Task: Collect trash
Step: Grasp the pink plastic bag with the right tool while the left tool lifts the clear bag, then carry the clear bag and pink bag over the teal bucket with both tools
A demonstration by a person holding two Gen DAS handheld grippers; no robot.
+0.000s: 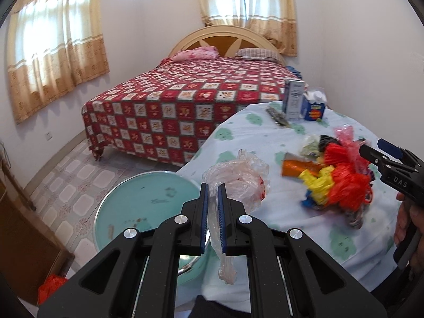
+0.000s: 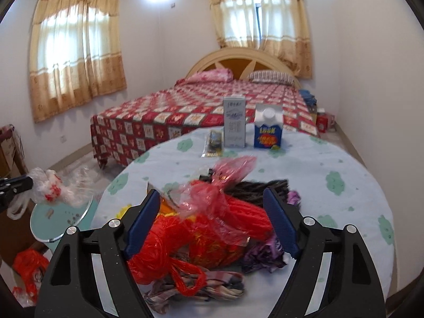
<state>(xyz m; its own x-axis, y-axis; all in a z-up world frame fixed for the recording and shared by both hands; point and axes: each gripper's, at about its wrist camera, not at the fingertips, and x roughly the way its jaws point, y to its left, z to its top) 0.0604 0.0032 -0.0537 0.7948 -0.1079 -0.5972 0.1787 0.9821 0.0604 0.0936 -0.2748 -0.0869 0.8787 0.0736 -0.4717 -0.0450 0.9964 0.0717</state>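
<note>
1. Bedroom; round table under a pale cloth, bed beyond it.
2. Trash pile: red and pink bags, wrappers, on the table's near side.
3. Right gripper: jaws apart, straddling the pile, not yet pressing; pile directly ahead and below, its length running across the jaws.
4. Left gripper: clamped on a clear bag, off the table's left edge, above a teal stool.
5. Judgement: right hand nearer the pile.
6. Two cartons at the table's far side.

"DAS" stands on the right hand-held gripper.
</note>
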